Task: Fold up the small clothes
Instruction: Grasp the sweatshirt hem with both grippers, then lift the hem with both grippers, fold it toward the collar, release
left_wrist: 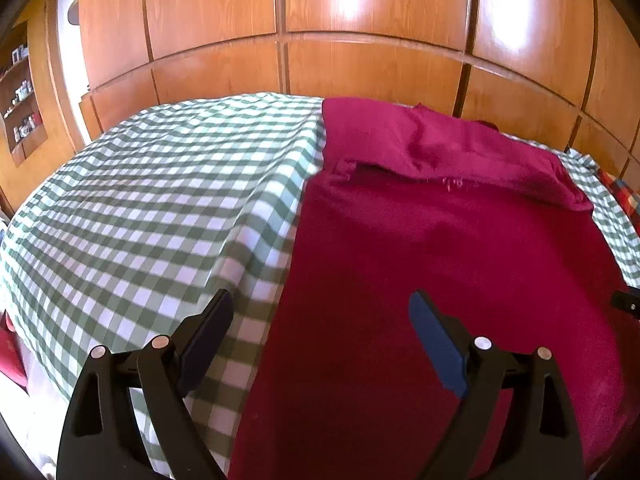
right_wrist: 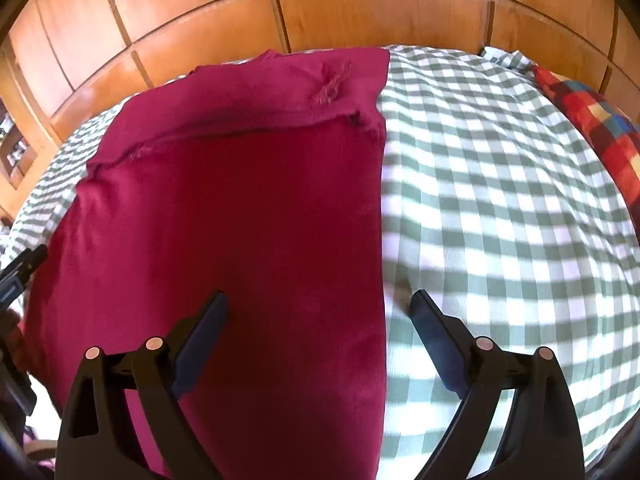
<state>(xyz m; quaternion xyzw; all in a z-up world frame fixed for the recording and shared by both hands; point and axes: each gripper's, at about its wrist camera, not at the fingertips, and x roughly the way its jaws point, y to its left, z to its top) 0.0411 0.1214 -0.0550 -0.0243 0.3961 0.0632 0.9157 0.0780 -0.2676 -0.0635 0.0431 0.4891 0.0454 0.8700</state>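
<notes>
1. While nothing is gripped yet, the green-and-white checked bedsheet is filling the left and centre of the left wrist view and the right half of the right wrist view, and wooden wardrobe panels are running across the top of both.
2. Lying flat on that sheet, the crimson garment is occupying the centre-left of the right wrist view, its far end doubled over in a frayed flap toward the upper centre.
3. A multicoloured checked cloth is showing at the upper right edge.
4. The left gripper is hovering with fingers spread wide, straddling the garment's left edge at lower centre and holding nothing.
5. The right gripper is likewise gaping wide over the garment's right edge, empty.
6. Judging from this, a finger closing astride either edge is likely to pinch the sheet along with the garment, dragging the bedding into the fold; the loose flap could also slide askew.
</notes>
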